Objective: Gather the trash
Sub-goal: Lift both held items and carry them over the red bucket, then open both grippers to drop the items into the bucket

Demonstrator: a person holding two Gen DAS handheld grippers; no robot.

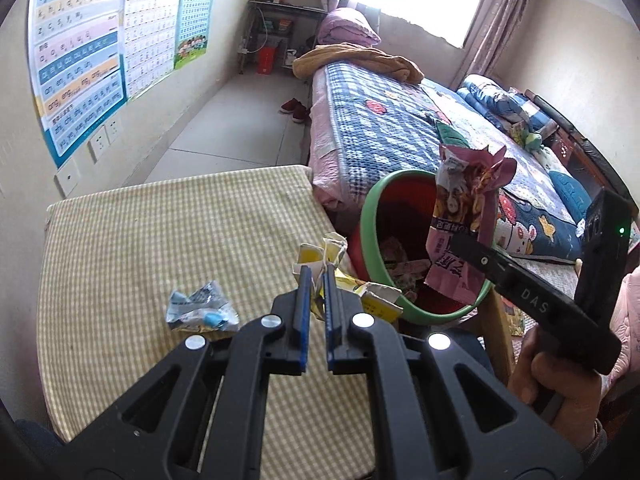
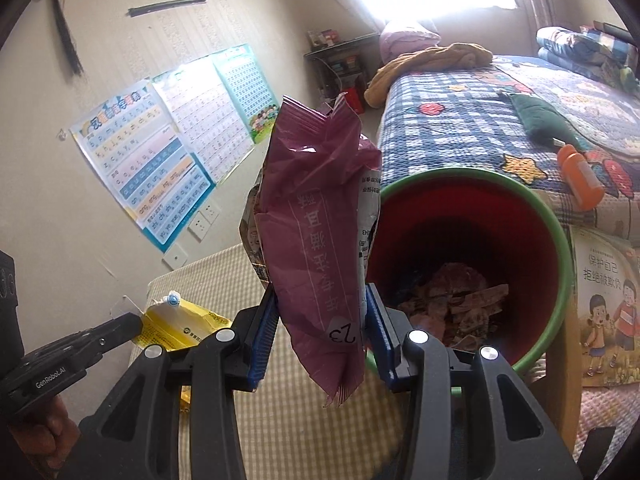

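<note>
Pink wrapper [image 2: 320, 240] beside a red, green-rimmed bin [image 2: 472, 240]; yellow-checked table [image 1: 160, 248]; blue plaid bed [image 1: 384, 128] at two o'clock.

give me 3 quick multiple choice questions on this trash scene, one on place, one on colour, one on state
1. Where is the pink snack wrapper?
A. lying on the bed
B. held in the right gripper beside the bin
C. at the bottom of the bin

2. What colour is the rim of the bin?
A. green
B. blue
C. white

3. The left gripper is:
A. wide open over the floor
B. not in view
C. closed on the yellow wrapper

Answers: B, its fingers pinch the wrapper by the bin mouth; A, green rim around a red inside; C, the pads clamp the yellow paper.
</note>
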